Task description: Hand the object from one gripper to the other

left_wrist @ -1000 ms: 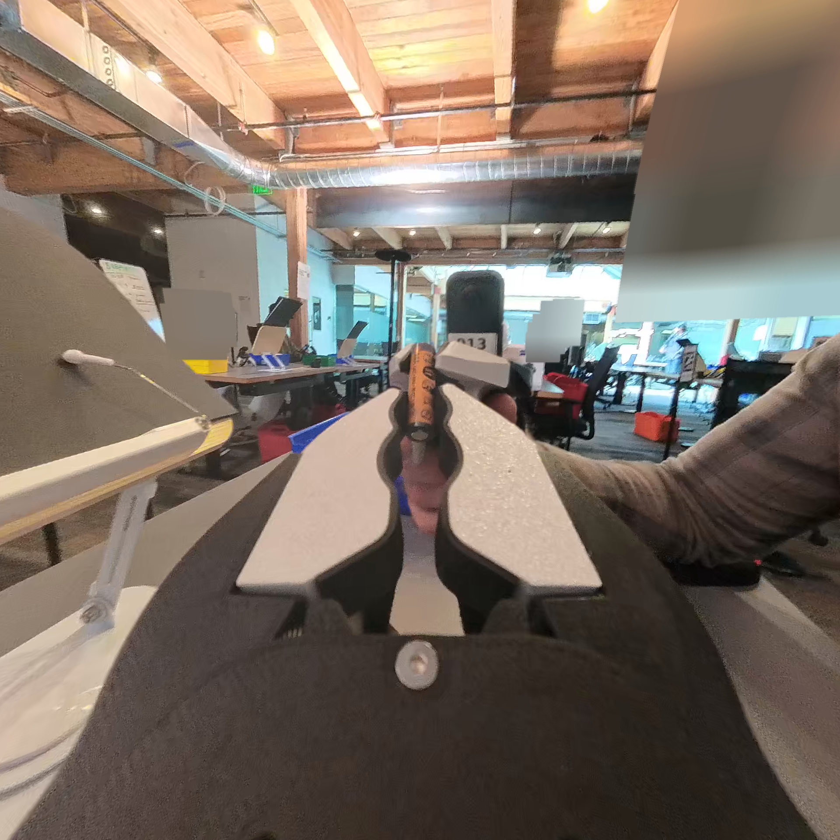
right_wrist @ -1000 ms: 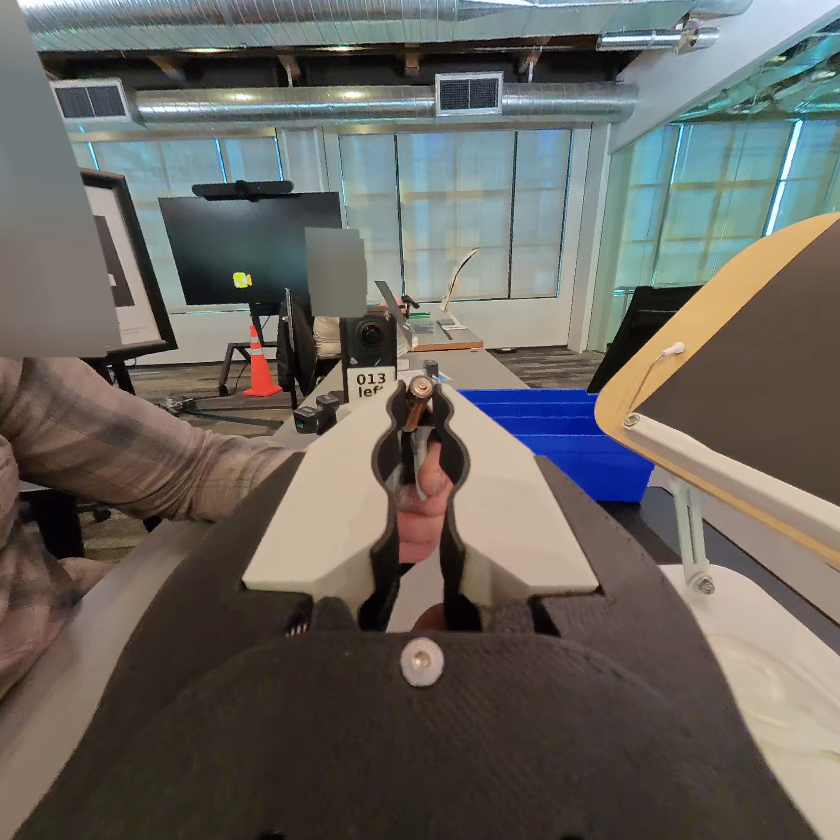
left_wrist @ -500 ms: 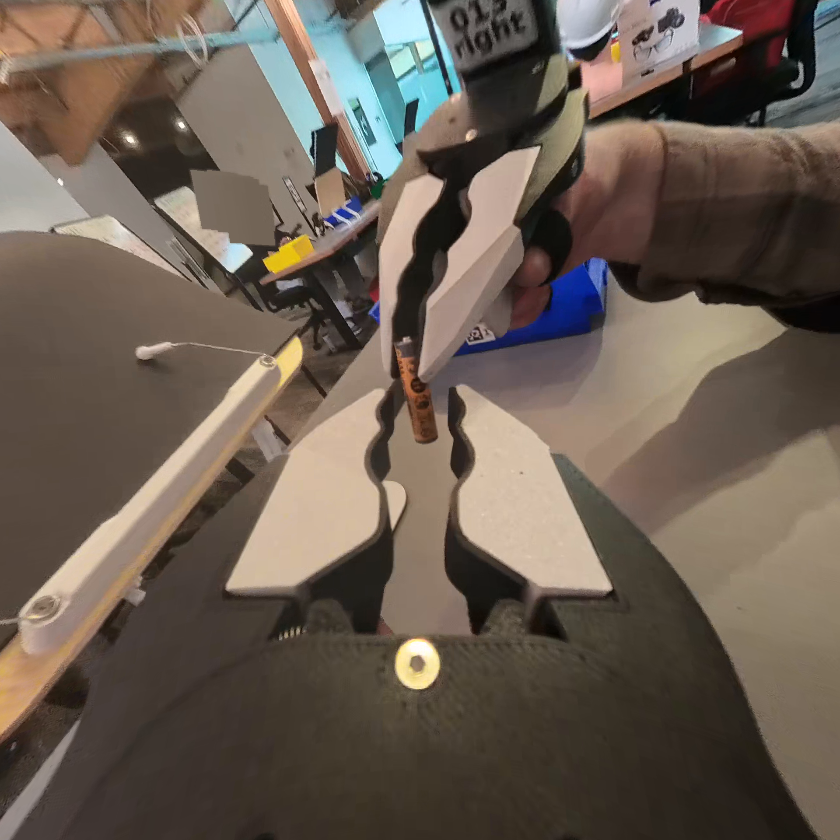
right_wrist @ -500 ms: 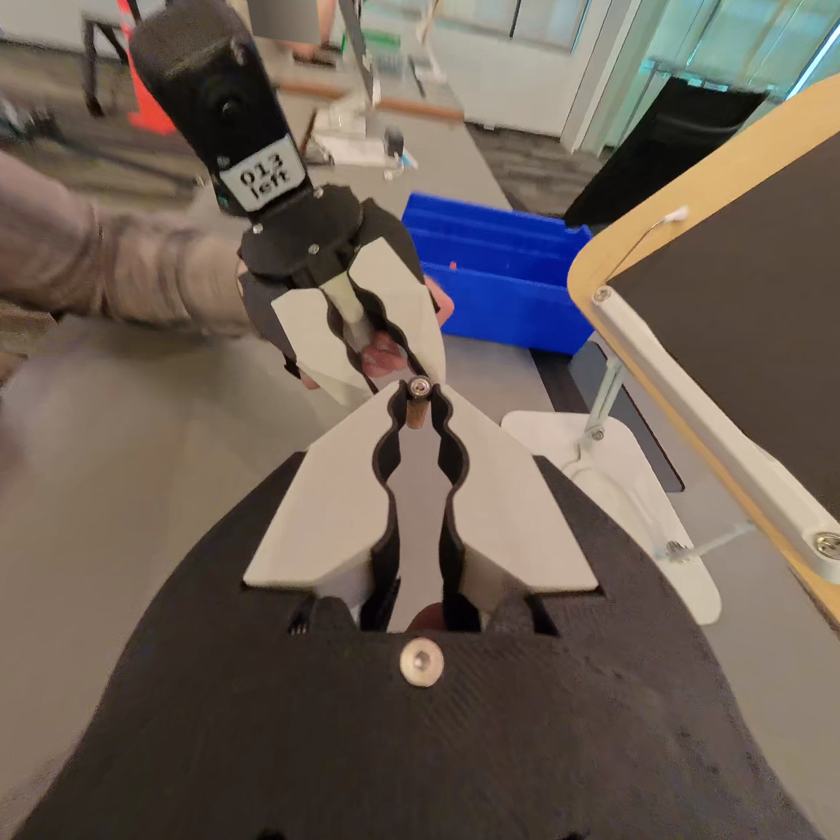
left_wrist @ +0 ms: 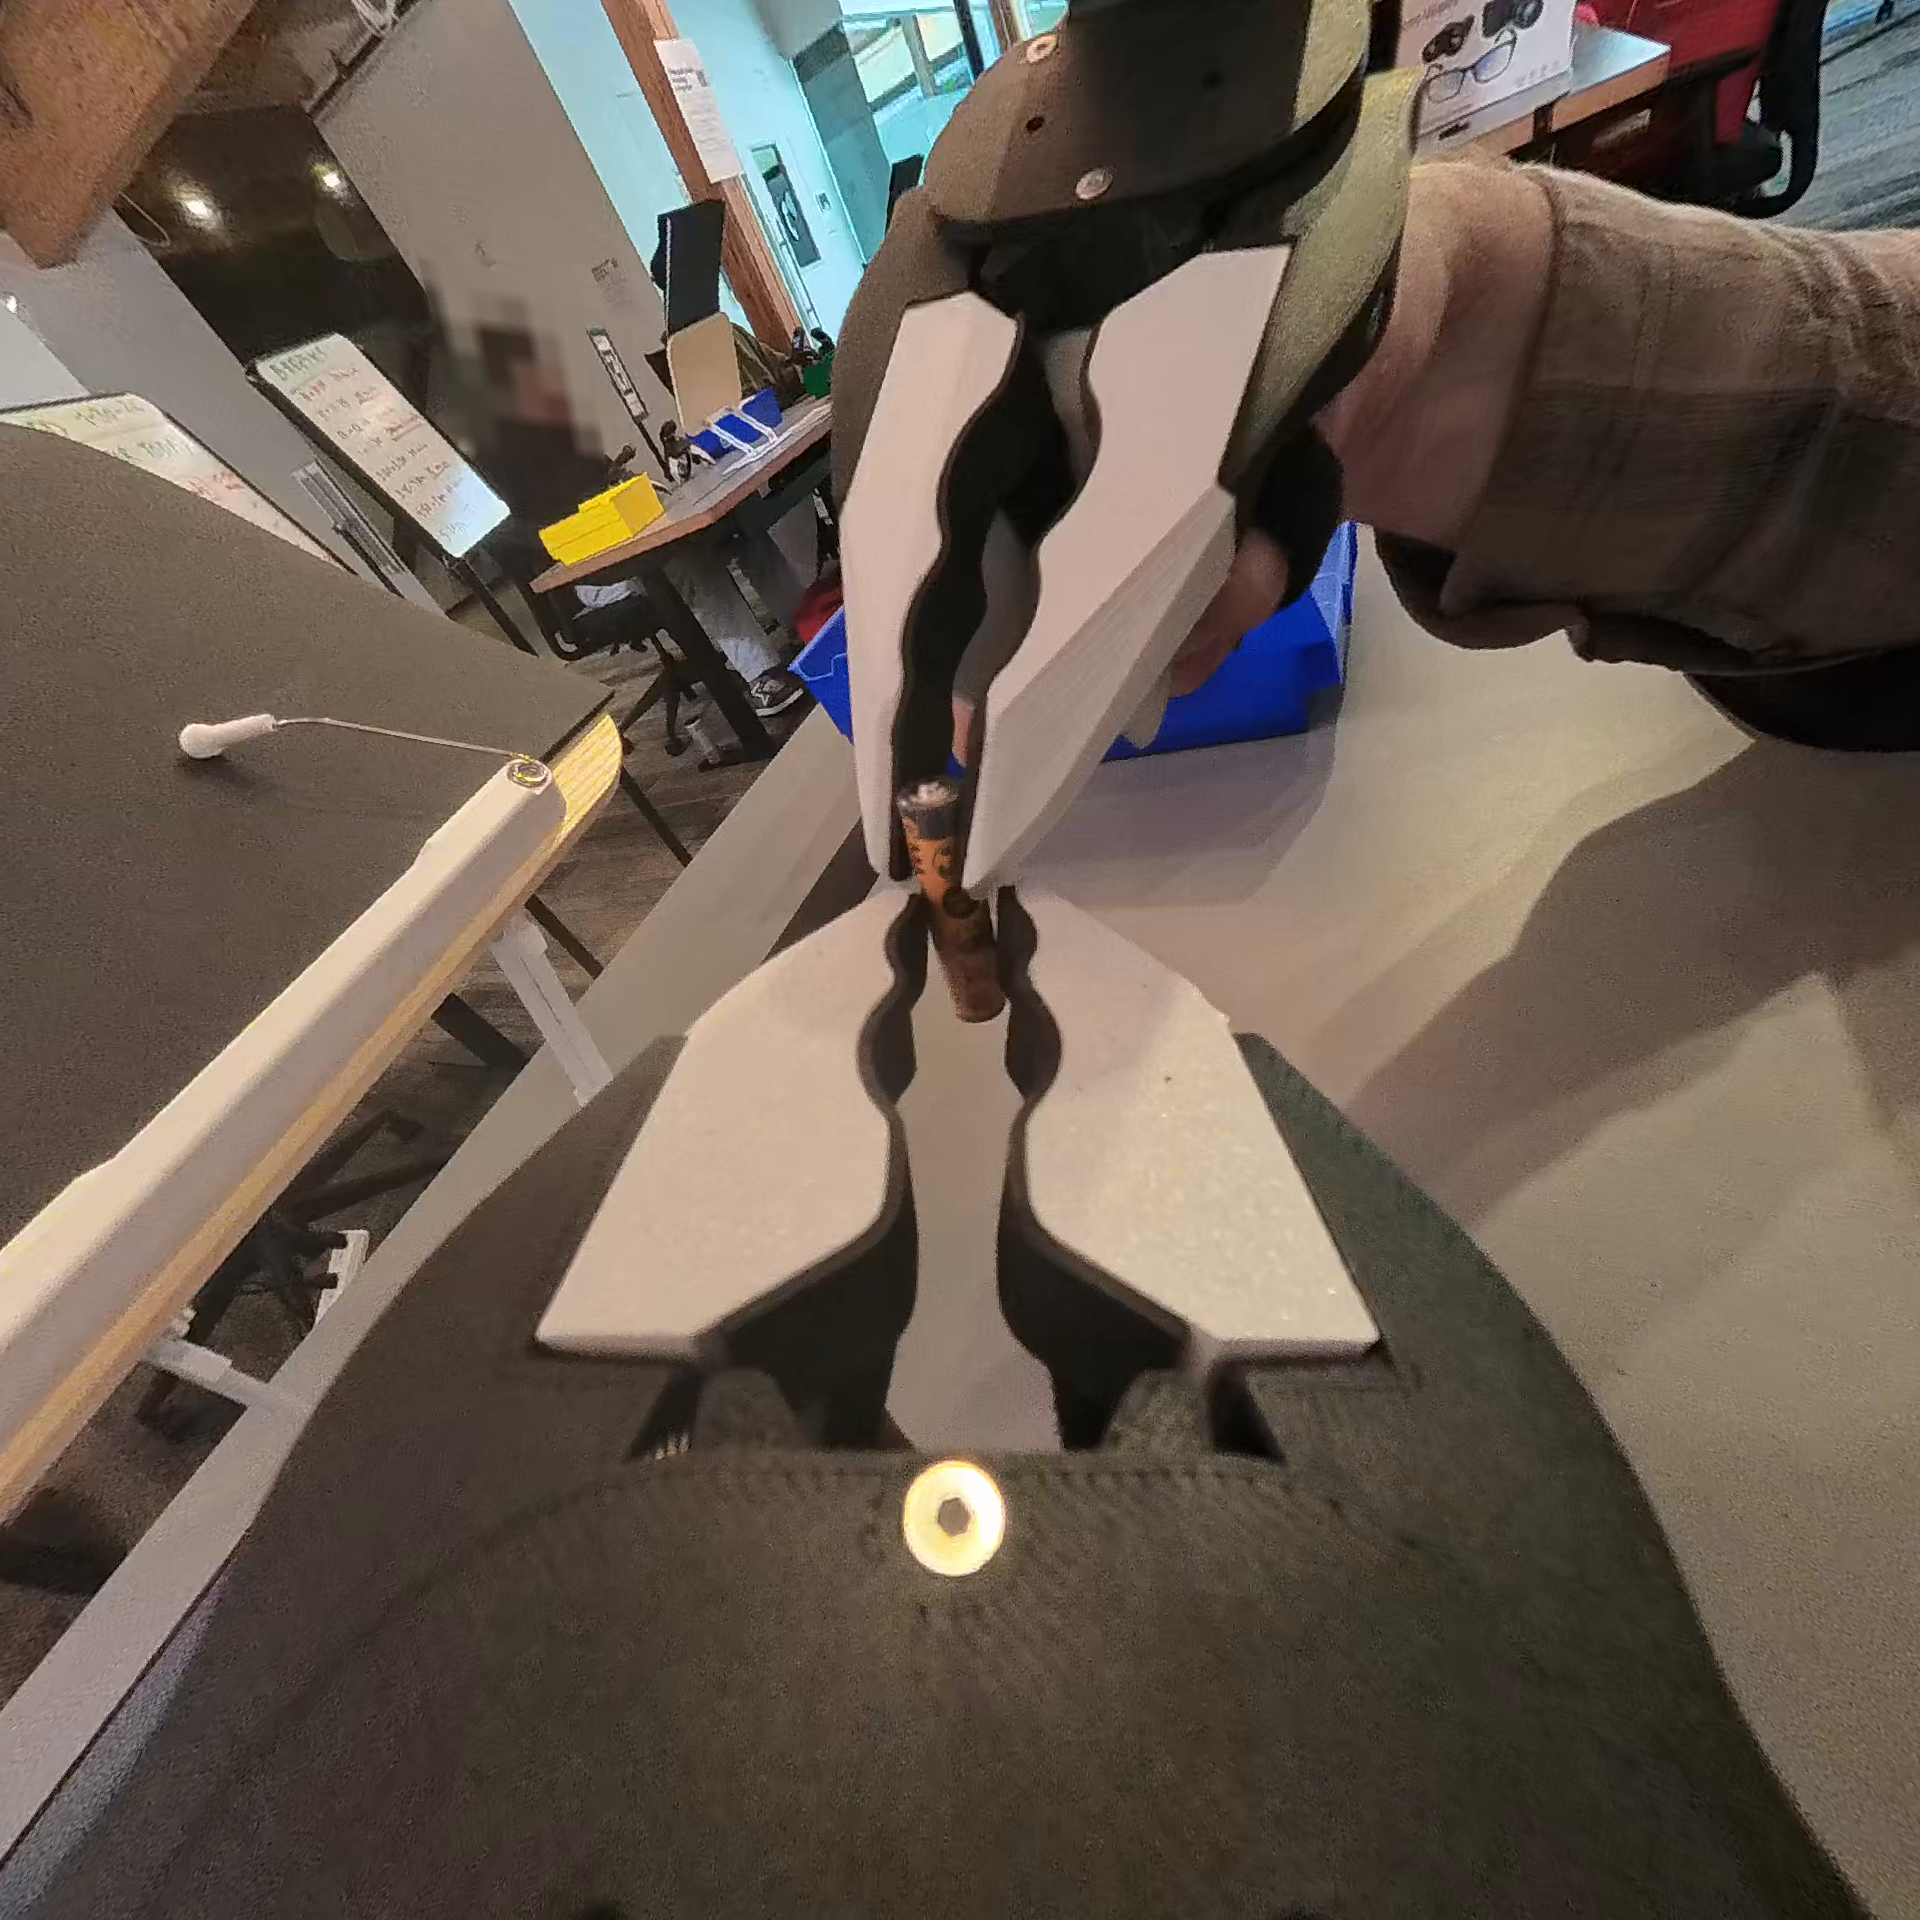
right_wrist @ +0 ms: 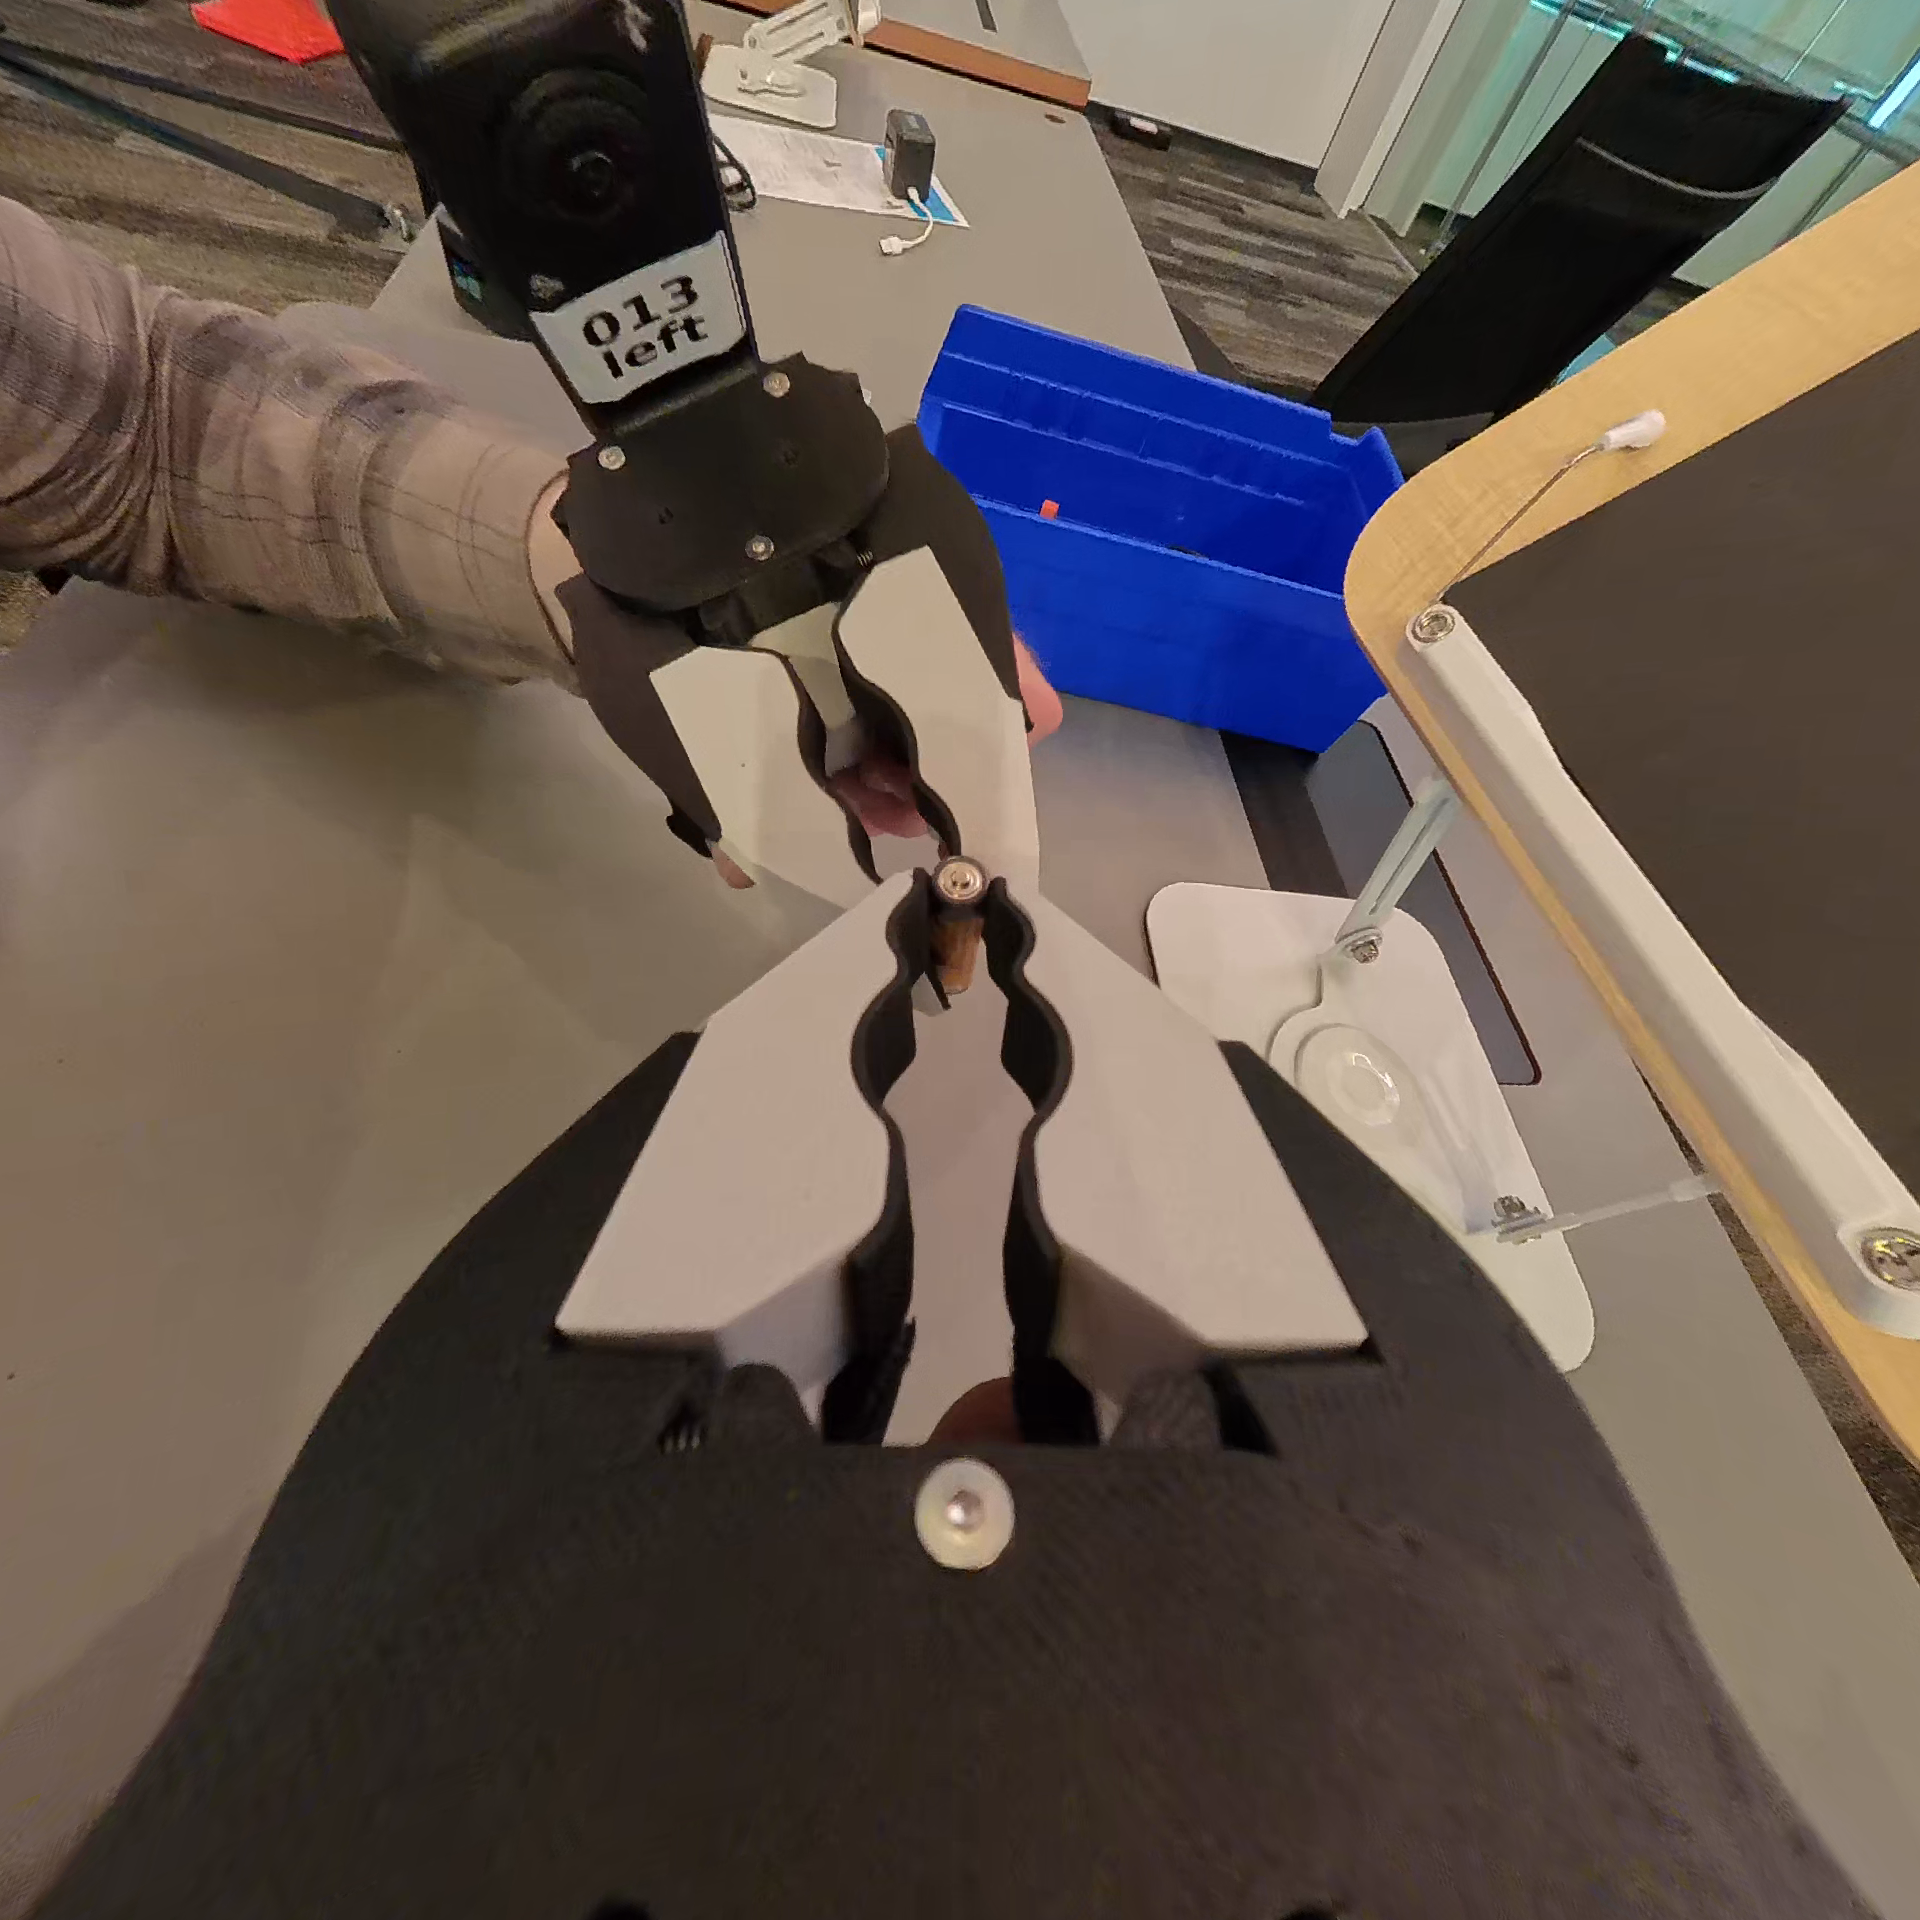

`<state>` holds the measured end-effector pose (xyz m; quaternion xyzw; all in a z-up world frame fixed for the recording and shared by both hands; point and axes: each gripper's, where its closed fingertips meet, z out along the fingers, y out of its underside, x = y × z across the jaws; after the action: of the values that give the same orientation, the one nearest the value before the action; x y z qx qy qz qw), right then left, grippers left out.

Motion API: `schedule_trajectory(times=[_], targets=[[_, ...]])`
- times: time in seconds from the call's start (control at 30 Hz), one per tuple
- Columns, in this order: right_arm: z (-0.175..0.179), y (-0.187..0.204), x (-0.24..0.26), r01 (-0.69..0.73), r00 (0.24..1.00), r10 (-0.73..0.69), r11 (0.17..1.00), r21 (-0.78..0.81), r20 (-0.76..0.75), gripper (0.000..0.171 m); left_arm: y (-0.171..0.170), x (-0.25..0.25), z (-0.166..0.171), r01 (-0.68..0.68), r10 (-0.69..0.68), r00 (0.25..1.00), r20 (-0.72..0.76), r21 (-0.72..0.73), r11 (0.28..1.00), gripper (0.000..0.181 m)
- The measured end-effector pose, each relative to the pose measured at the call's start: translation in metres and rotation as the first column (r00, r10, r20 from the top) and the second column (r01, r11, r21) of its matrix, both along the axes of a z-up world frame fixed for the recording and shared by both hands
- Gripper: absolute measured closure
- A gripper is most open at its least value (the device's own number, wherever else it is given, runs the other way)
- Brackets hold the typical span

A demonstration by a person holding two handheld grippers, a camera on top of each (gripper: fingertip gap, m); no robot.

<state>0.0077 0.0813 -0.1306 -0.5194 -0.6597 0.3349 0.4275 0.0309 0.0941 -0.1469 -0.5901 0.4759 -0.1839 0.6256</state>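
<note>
- Left wrist view: the right gripper [left_wrist: 928,883] reaches down from the top of the frame, its jaws clamped on the upper part of a slim orange battery [left_wrist: 948,914]. The battery hangs above the grey table [left_wrist: 1558,1039], near the table's far edge, where a blue bin [left_wrist: 1278,675] stands. The left gripper [left_wrist: 951,914] has its jaws apart, one tip on each side of the battery's lower half, neither clearly touching it.
- Left wrist view, orientation: the battery's long axis runs almost along the right gripper's fingers, tilted slightly; its metal cap points up into that claw and its free end points down into the left gripper's gap.
- Right wrist view: the battery [right_wrist: 956,930] sits pinched at the very tips of the right gripper [right_wrist: 954,891], cap end toward the left gripper [right_wrist: 935,862] opposite.
- Step in hand, as a judgement: the receiving jaws should close squarely on the free lower half before the right gripper lets go, since the small overlap risks a slip.
</note>
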Motion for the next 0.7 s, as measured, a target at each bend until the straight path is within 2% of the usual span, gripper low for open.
schedule_trajectory(times=[0.43,0.7], targets=[[0.0003,-0.0022,-0.0013,-0.003,1.0,0.003,1.0,0.031,0.005,0.164,0.0021,0.0015,-0.0016,-0.011,0.011,1.0,0.009,-0.005,1.0,0.17],[0.0001,-0.0005,0.0013,0.001,1.0,-0.002,0.999,0.034,0.019,0.164,-0.0004,0.0032,-0.0008,-0.011,0.014,0.999,-0.029,0.076,0.997,0.162]])
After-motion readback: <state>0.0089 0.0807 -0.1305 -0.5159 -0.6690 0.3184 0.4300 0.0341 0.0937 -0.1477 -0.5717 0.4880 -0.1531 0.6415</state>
